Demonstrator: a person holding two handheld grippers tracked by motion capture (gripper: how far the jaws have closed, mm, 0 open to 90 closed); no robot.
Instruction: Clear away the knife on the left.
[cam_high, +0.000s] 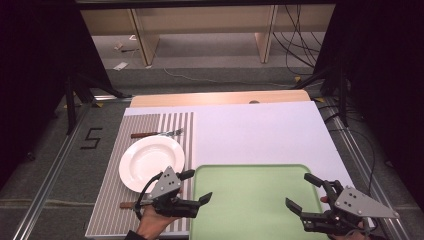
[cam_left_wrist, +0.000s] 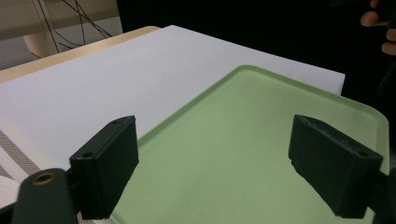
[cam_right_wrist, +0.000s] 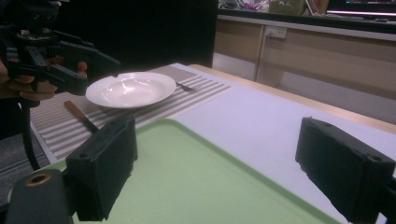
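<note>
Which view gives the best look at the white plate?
The high view: the plate appears whole from above on the striped mat, with a fork beyond it. The right gripper view shows it low and side-on, partly behind the left gripper.

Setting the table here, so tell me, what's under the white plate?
The white plate sits on a striped placemat. A fork lies beyond it and a knife on its near side, both beside it, not under. Whatever is directly beneath the plate is covered.

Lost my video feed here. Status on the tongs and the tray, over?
Left tongs open, right tongs open, both empty, one at each side of the green tray. Tray bare. White plate beside the left tongs.
</note>
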